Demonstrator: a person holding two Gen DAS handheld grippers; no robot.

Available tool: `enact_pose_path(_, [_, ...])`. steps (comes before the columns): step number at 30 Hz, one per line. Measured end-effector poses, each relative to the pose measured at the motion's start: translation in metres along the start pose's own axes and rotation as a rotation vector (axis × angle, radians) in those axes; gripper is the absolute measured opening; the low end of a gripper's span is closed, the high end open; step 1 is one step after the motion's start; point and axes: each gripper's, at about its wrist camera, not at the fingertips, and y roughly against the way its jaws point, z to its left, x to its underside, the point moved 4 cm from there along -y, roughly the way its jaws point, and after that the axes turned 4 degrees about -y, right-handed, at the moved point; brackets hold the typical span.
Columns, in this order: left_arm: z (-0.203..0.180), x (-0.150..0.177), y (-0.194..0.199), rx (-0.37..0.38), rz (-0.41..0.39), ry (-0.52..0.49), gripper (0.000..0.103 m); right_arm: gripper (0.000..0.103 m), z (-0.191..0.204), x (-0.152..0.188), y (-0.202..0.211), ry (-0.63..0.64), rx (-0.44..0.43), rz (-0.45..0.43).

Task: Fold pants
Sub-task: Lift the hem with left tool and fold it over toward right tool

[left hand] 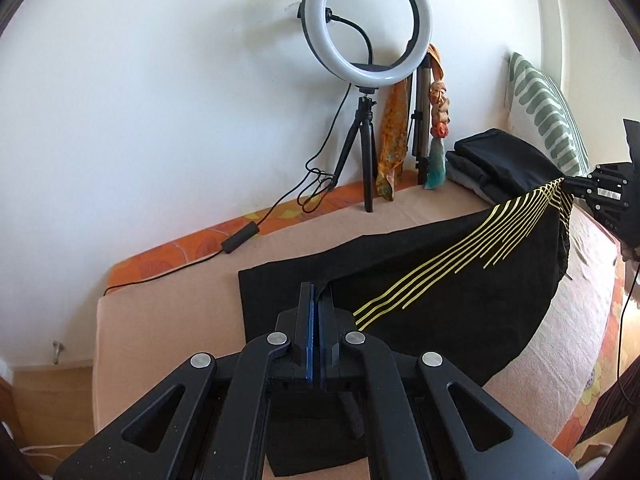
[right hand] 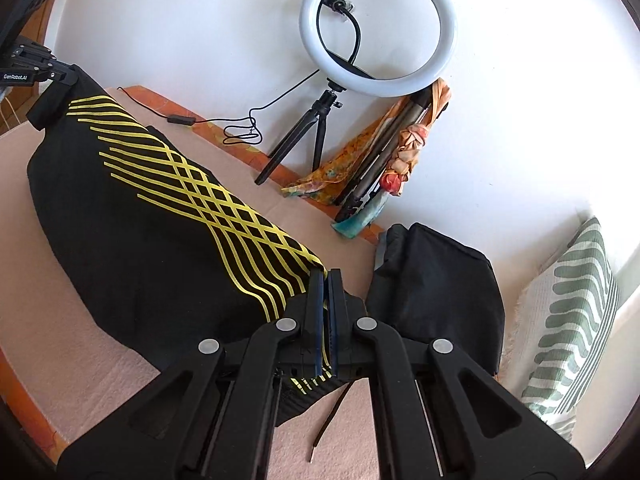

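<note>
Black pants with yellow stripes (left hand: 460, 280) hang stretched between both grippers above a pink-covered bed (left hand: 168, 320). My left gripper (left hand: 319, 292) is shut on one end of the pants; part of the fabric lies flat on the bed below it. My right gripper (right hand: 329, 278) is shut on the other end of the pants (right hand: 160, 232), by the waistband. The right gripper also shows at the far right of the left wrist view (left hand: 570, 182), and the left gripper at the top left of the right wrist view (right hand: 60, 76). A drawstring (right hand: 328, 420) dangles under the right gripper.
A ring light on a tripod (left hand: 366, 24) stands at the wall with its cable (left hand: 240, 236) across the bed. Colourful scarves (left hand: 394, 140) lean beside it. A stack of folded dark clothes (right hand: 436, 288) and a green-patterned pillow (right hand: 572, 320) sit at the bed's right end.
</note>
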Motion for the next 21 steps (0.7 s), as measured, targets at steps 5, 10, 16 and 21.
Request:
enact_pose_path(5, [0.011, -0.006, -0.056, -0.005, 0.079, -0.034, 0.0, 0.002, -0.003, -0.008, -0.062, 0.028, 0.004, 0.076])
enact_pose_path(10, [0.024, -0.007, -0.105, 0.003, 0.14, -0.038, 0.0, 0.002, -0.002, -0.007, -0.119, 0.054, -0.007, 0.152])
enact_pose_path(16, [0.029, 0.002, -0.148, 0.011, 0.207, -0.069, 0.0, 0.002, 0.004, 0.001, -0.17, 0.095, -0.019, 0.22])
enact_pose_path(21, [0.031, 0.011, -0.176, -0.012, 0.261, -0.113, 0.002, 0.002, 0.01, 0.013, -0.197, 0.122, -0.028, 0.258])
